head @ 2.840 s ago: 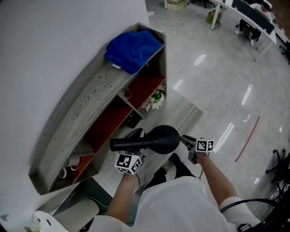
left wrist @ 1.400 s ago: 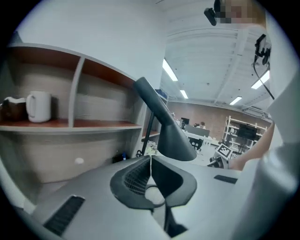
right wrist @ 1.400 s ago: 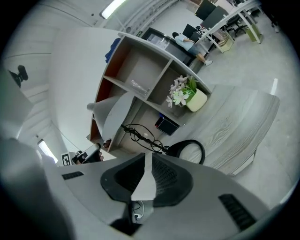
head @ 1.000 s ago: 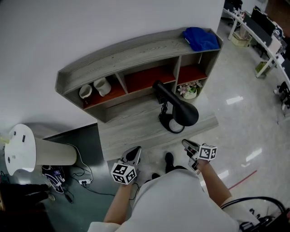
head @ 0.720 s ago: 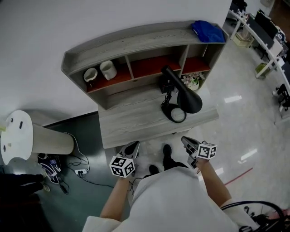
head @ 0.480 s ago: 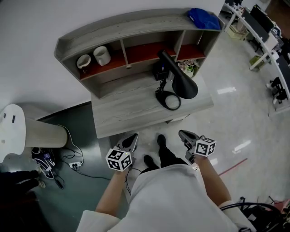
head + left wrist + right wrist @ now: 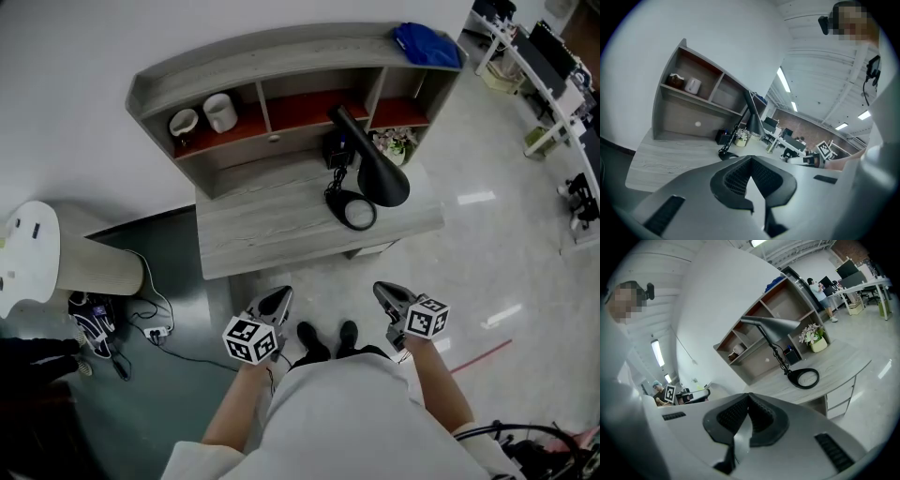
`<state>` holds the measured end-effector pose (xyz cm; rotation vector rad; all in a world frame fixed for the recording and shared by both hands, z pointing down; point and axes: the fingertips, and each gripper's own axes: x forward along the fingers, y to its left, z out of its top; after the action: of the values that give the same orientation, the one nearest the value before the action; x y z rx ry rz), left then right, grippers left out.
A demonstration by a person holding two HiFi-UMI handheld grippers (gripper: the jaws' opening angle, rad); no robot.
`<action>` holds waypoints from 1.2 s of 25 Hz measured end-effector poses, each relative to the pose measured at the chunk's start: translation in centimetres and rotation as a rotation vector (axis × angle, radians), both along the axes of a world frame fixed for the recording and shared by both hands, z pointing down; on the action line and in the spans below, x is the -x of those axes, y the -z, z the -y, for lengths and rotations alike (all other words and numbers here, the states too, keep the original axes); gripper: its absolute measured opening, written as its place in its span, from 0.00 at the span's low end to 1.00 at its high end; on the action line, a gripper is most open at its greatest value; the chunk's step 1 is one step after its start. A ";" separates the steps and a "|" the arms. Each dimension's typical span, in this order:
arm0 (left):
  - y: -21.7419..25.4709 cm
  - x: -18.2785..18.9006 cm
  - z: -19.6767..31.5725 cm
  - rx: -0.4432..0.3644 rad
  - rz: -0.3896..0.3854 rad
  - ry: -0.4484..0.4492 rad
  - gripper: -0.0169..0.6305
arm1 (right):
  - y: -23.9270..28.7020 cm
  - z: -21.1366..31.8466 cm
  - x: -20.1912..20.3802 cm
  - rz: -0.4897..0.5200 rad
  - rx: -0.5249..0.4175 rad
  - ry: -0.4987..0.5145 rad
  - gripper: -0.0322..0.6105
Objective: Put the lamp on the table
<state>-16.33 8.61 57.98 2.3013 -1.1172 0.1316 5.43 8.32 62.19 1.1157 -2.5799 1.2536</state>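
I see one lamp (image 7: 370, 178) standing on the worktop (image 7: 272, 230), toward its right end. Two cups (image 7: 185, 122) (image 7: 221, 112) sit shelved behind the worktop. My left tongs (image 7: 280, 294) and right tongs (image 7: 381, 288) are both clenched empty, just off the worktop's near edge.

The table's (image 7: 253, 234) left half lies bare; the lamp (image 7: 377, 178) crowds its right.

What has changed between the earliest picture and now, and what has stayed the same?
The lamp, earlier carried in the air by the grippers, now stands on the table. The left gripper and right gripper have let it go and drawn back off the table's near edge, both shut and empty. The blue cloth and two cups on the shelf stayed put.
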 end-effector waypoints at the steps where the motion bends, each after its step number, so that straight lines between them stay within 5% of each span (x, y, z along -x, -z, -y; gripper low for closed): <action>1: 0.3 -0.3 -0.2 -0.004 -0.009 0.001 0.04 | 0.2 -0.1 -0.1 -0.005 -0.011 0.009 0.08; 30: 3.5 -4.6 -0.5 -0.065 0.002 0.000 0.04 | 3.7 0.7 -4.8 0.064 -0.092 -0.010 0.08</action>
<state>-11.72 9.08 54.53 2.3581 -1.1381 0.0986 10.23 7.61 58.52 1.1235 -2.7072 1.2035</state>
